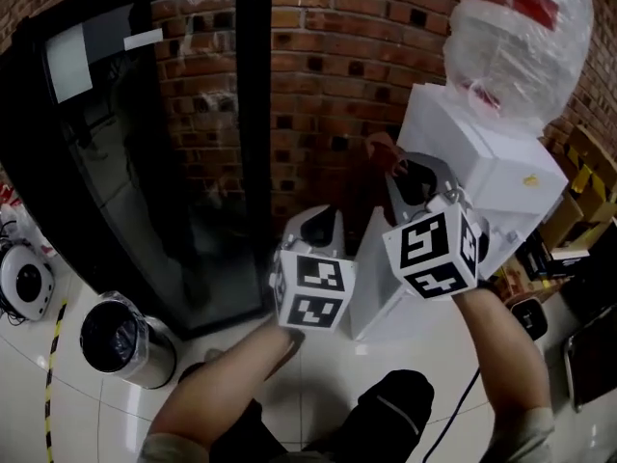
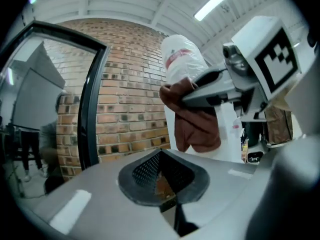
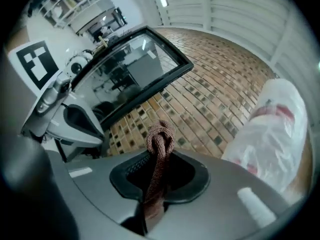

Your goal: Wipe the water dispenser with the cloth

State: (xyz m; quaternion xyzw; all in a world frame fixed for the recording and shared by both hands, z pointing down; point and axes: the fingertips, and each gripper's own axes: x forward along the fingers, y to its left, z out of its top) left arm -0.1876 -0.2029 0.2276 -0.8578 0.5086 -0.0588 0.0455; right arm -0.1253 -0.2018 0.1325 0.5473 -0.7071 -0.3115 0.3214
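R gripper (image 3: 156,186) has its jaws clamped on the cloth (image 3: 160,143), a brown, nubbly knit fabric. It's bunched into a narrow folded rope that sticks up past the dark mesh-textured pads, w/ a rounded loop on top. In the L gripper view the same cloth hangs below the R jaws in soft, limp folds, right in front of the bottle (image 2: 181,59) & the dispenser (image 1: 487,167); can't tell if it touches either. L gripper (image 2: 167,194) jaws are together, nothing btwn them; it has a smooth grey plastic body & black pads w/ a fine grid pattern. In head view the two grippers sit side by side, each w/ a white cube of black square markers. Dispenser is a boxy white plastic unit w/ hard edges, against a red-brown brick wall (image 1: 328,56). On top sits the bulging bottle, wrapped in crinkled clear film w/ a red label. Left of it is a glossy black-framed glass door (image 1: 183,143). On the shiny white tile floor (image 1: 87,413) stands a round, shiny bin (image 1: 123,340) w/ a black liner.
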